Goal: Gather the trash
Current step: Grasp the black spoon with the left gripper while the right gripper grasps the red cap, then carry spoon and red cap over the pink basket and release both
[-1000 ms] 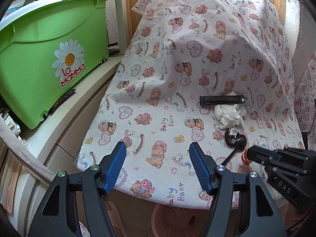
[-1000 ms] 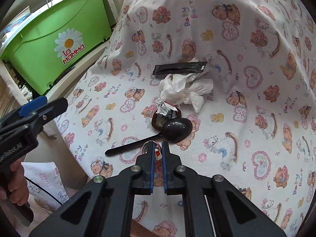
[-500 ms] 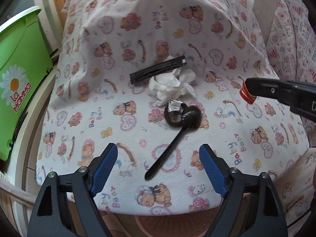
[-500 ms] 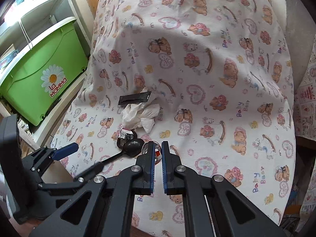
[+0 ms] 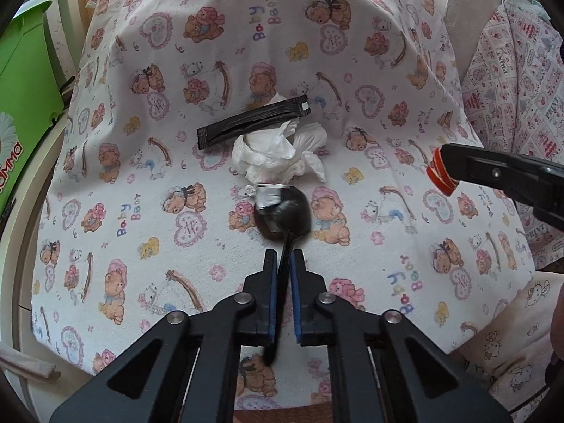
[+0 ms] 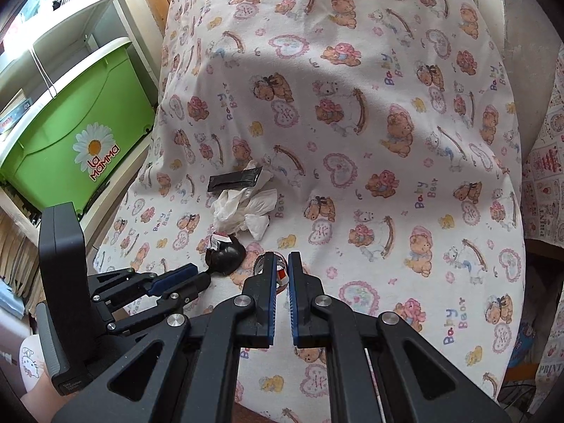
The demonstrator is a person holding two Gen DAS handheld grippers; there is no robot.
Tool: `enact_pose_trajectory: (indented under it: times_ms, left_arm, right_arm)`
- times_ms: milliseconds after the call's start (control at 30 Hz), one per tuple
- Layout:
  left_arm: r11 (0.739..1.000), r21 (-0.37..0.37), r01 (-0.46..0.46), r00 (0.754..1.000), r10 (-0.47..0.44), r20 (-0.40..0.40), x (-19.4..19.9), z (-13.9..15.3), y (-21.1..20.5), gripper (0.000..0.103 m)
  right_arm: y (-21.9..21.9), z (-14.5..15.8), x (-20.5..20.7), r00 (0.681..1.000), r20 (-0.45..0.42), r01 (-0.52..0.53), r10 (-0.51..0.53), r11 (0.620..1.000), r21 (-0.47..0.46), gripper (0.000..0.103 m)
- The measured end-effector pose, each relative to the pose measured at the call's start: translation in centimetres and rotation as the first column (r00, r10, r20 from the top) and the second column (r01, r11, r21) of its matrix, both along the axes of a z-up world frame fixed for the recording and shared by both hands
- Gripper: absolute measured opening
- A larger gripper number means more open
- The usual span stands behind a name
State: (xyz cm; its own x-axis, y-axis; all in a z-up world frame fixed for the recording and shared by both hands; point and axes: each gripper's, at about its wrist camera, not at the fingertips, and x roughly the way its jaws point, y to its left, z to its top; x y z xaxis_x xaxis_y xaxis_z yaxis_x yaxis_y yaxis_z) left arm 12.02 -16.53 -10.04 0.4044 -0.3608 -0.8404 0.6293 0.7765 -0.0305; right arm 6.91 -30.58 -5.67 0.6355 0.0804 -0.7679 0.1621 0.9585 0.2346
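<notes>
This is a lived-in home, likely a bedroom or child's room. A white cotton cloth printed with teddy bears, hearts and "Baby Bear" lettering [image 6: 352, 112] drapes the central surface. At nine o'clock a lime-green plastic storage box with a daisy logo and white lid [image 6: 70, 130] sits on a cream-white shelf unit [image 6: 116, 10]. At three o'clock hangs a second patchwork-print fabric in pink and red [image 5: 511, 81], and at four o'clock lies a beige cushion with cartoon cat outlines [image 5: 511, 363].
</notes>
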Motion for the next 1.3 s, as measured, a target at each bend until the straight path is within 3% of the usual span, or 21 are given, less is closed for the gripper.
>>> enact_pose_trajectory:
  times_ms: [233,367,600,967,1200,1300]
  left_arm:
    - [0.998,-0.069,0.010,1.000,-0.009,0.018,-1.7,2.6,1.3,0.005]
    - [0.993,-0.111,-0.028,0.999,0.030,0.016,-1.8,3.5,2.6,0.005]
    - [0.984,-0.129,-0.126,0.991,0.132,0.033,-0.9,4.1,5.1,0.005]
    - [0.980,-0.119,-0.161,0.980,0.173,0.094,-2.6,5.2,6.5,0.005]
    - [0.977,-0.127,-0.173,0.976,0.187,0.112,-6.2,7.6,9.0,0.005]
    - [0.973,-0.127,-0.192,0.973,0.206,0.106,-7.8,7.7,10.1,0.005]
  right_arm:
    - [-0.3,0.2,-0.6,1.000,0.004,0.019,-0.019,1.000,0.000,0.007]
    - [-0.2,0.2,-0.8,1.000,0.002,0.019,-0.019,1.000,0.000,0.007]
    - [0.7,0.1,-0.9,1.000,0.002,-0.009,0.009,1.000,-0.001,0.007]
    - [2.3,-0.1,-1.8,0.999,0.007,-0.039,0.039,0.999,-0.016,0.007]
    - [4.4,1.5,-5.1,0.998,0.048,-0.048,0.049,0.998,-0.031,0.007]
    - [5.7,2.1,-6.9,0.996,0.070,-0.058,0.057,0.998,0.011,0.007]
